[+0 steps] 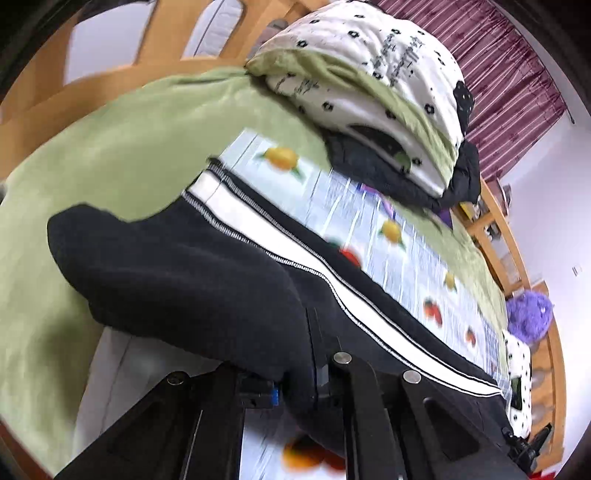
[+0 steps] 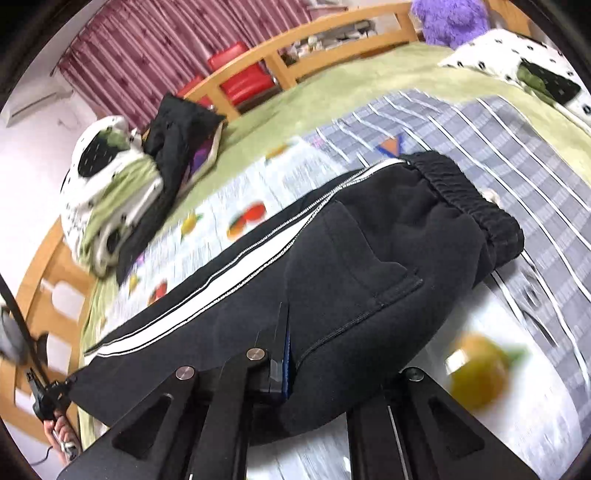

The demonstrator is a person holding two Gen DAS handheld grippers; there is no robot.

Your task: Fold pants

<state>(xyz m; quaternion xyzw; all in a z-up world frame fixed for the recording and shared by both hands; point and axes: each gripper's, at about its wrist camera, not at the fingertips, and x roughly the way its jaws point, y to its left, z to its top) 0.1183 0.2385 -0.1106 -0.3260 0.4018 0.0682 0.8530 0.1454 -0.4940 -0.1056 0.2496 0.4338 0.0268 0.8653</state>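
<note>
While both frames are smeared by motion blur, the black pants (image 1: pixel 207 266) can be seen lying lengthwise on a fruit-print sheet (image 1: pixel 373 218) spread over a green blanket (image 1: pixel 110 147) on the bed. A white side stripe (image 1: pixel 332 284) edged with zigzag stitching runs along the leg.

From the left wrist view, the left gripper (image 1: pixel 295 373) has its jaws pressed onto a bunched fold of the pants, the black fabric draping over and between the fingers. The leg end (image 1: pixel 74 229) hangs to the left, over the green blanket.

Seen from the right wrist, the right gripper (image 2: pixel 288 354) pinches the pants (image 2: pixel 369 258) near the seat; fabric is wedged between its jaws, close below a stitched back pocket (image 2: pixel 365 254). The elastic waistband (image 2: pixel 469 199) lies farther off, toward the upper right, resting on a grey striped part of the sheet (image 2: pixel 498 147).

At the far side of the bed sits a folded white quilt (image 1: pixel 369 74) with black flowers and green lining, on top of a dark garment (image 1: pixel 388 177). A wooden bed frame (image 2: pixel 295 44) borders the mattress, with a maroon curtain (image 2: pixel 166 44) behind it. A purple plush toy (image 2: pixel 450 18) lies by a spotted pillow (image 2: pixel 517 55).
</note>
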